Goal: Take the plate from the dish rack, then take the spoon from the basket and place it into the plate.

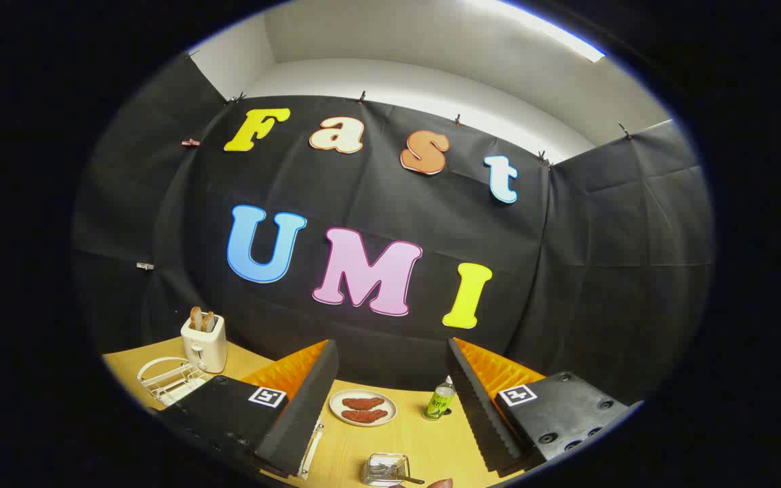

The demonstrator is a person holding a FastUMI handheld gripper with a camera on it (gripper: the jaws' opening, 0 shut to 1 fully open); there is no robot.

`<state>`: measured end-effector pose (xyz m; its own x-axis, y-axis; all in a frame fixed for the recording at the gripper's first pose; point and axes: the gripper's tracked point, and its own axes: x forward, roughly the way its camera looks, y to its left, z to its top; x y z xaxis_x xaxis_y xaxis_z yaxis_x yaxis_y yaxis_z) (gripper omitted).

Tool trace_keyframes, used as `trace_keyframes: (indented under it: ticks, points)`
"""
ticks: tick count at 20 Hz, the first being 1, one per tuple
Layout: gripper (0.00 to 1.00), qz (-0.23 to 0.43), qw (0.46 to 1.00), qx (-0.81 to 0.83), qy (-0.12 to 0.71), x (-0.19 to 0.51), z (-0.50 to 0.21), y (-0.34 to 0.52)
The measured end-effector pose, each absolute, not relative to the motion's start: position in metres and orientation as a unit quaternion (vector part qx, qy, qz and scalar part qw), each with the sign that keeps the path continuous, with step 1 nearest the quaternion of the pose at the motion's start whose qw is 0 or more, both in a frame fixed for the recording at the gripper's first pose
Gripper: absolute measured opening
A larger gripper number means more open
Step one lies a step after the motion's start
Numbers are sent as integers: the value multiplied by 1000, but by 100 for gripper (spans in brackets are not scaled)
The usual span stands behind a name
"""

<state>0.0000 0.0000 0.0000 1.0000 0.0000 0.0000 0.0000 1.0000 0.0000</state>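
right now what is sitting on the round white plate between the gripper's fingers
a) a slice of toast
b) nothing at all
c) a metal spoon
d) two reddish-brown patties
d: two reddish-brown patties lie side by side on the round white plate, which rests on the wooden table between the open gripper's fingers.

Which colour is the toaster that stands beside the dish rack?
The toaster is white or cream, seen best in the gripper view.
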Motion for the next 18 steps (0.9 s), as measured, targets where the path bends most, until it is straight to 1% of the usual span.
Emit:
trace_keyframes:
  ticks: [10, 18]
  points:
    - [97, 3, 1000, -15, -3, 5, 7, 19]
    - [97, 19, 1000, 1, -1, 8, 12, 54]
